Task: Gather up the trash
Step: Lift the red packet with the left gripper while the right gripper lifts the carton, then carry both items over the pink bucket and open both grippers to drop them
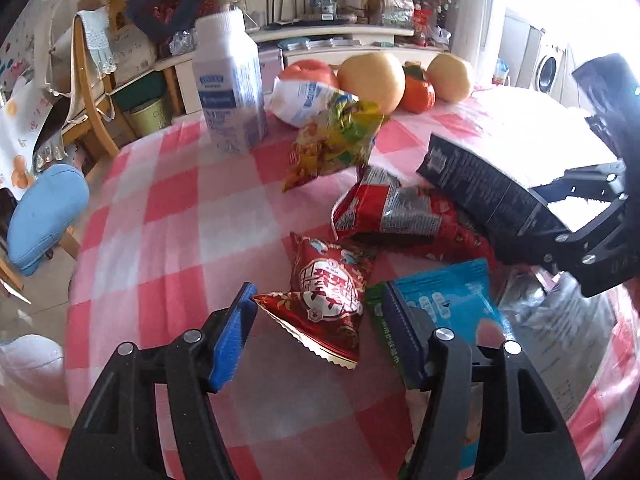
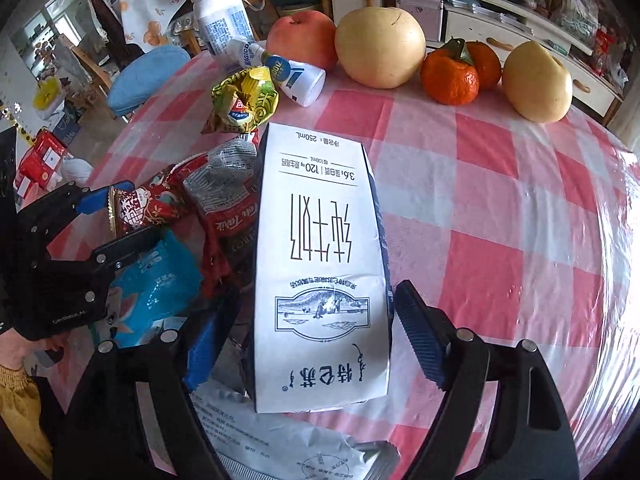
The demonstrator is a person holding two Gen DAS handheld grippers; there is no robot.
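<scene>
My left gripper (image 1: pixel 320 332) is open, its blue pads standing apart on either side of a small red snack packet (image 1: pixel 326 300). The packet sits between the fingers, but I can't see either pad actually pressing on it. The right-hand pad lies over the edge of a blue packet (image 1: pixel 452 300), and a green wrapper edge (image 1: pixel 380 332) pokes out underneath. Further up the checked tablecloth (image 1: pixel 168 240) there's a crumpled red and silver bag (image 1: pixel 396 216), a yellow-green crisp bag (image 1: pixel 336 144) standing up, a white bottle (image 1: pixel 230 84) upright and a smaller white bottle (image 1: pixel 300 100) lying on its side. Behind them sits a row of fruit (image 1: pixel 372 80). Off to the right my other gripper (image 1: pixel 560 216) shows up around the dark side of a milk carton (image 1: pixel 480 184).

From the right wrist camera, my right gripper (image 2: pixel 304 328) is open wide too, with the milk carton (image 2: pixel 320 264) lying flat between its fingers, print upside down to me. There's a gap between the carton and the right-hand pad; the left-hand pad is close to it, can't tell if it touches. A white printed bag (image 2: pixel 280 444) lies under the near end of the carton. To the left is the heap of wrappers: red and silver bag (image 2: pixel 228 200), blue packet (image 2: pixel 160 284), and my left gripper (image 2: pixel 120 216) over the small red packet (image 2: pixel 140 208). The crisp bag (image 2: pixel 244 100) and small bottle (image 2: pixel 288 76) are beyond, then an apple (image 2: pixel 302 38), two pears (image 2: pixel 380 46) and tangerines (image 2: pixel 450 76) along the far edge of the table.
</scene>
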